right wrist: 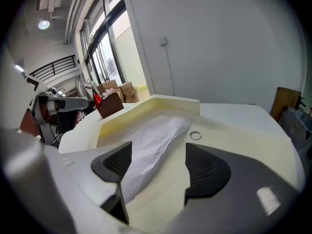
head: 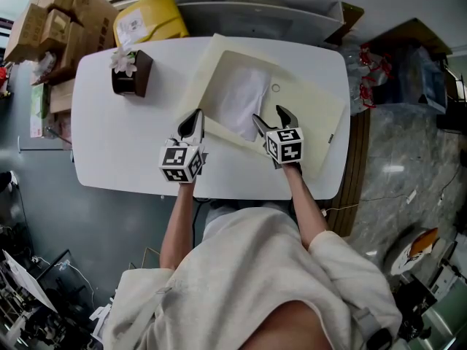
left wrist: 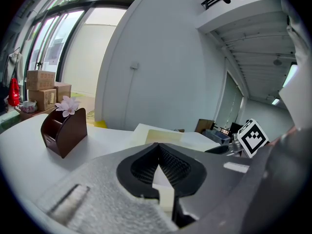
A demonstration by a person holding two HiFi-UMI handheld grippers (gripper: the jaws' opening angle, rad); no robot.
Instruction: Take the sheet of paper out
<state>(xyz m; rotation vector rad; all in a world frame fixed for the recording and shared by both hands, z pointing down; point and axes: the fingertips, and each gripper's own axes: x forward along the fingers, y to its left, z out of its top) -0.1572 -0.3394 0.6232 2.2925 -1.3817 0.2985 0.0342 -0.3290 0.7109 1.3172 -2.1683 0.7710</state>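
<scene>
On the white table (head: 117, 137), the left gripper (head: 191, 125), as only its own view shows, is pinched shut on the edge of the cream folder (head: 314, 104), while the right gripper (head: 271, 120) gapes wide over the sheet of paper (head: 244, 97) lying inside it.

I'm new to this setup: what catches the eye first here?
A large cream envelope lies open on the white oval table, a white sheet of paper inside it. The left tongs pinch its near edge, and the right tongs hang open over the sheet. A dark brown holder with a pale flower stands at the table's far left.
</scene>
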